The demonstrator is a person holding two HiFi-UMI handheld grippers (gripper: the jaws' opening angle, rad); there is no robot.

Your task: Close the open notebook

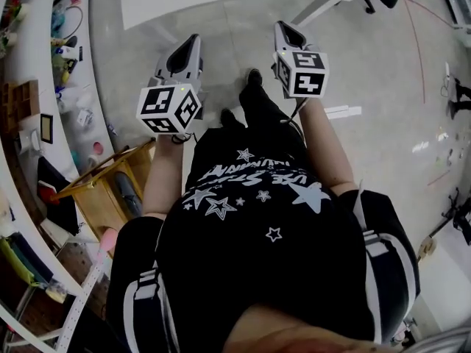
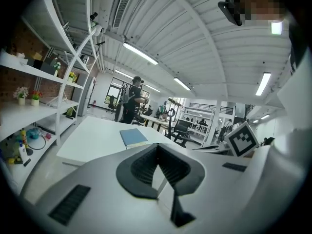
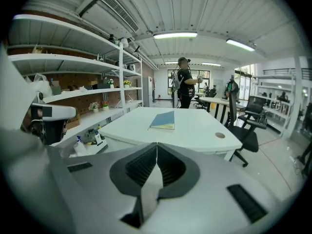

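The notebook (image 3: 163,120) has a blue cover and pale page edges. The bench (image 3: 195,130) is white. The left gripper (image 2: 157,146) and right gripper (image 3: 157,145) are light grey with black ribbed pads (image 3: 139,167). Their cubes (image 1: 169,109) carry black-and-white square markers. The shirt (image 1: 257,219) is black with white stars. The floor (image 1: 368,65) is pale grey.

Only print: white lettering (image 1: 254,173) on black shirt (image 1: 265,219), two lines among stars, behind both claws, toward wearer. Upside down in head view, too blurred to read. Left cube (image 1: 170,109) behind left claw (image 1: 193,43), right cube (image 1: 303,73) behind right claw (image 1: 282,28): black-and-white square code markers, no letters.
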